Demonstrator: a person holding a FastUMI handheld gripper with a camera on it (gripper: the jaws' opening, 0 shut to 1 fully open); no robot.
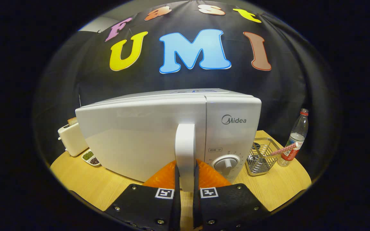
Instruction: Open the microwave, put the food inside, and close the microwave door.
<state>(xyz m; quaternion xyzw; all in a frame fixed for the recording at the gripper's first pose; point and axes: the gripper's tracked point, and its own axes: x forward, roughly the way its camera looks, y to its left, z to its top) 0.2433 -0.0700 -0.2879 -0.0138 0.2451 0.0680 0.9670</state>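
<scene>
The gripper (185, 175) has its fingers closed narrow on the upright handle (185, 150) of the microwave (159, 128), one pressing each side. The door (130, 138) stands slightly ajar. The microwave sits on a wooden table (85, 179). To its left are a toaster (71, 139) and a small dish (91, 158); to its right, a wire basket (262, 157) and a bottle (295, 138). No food can be made out.
</scene>
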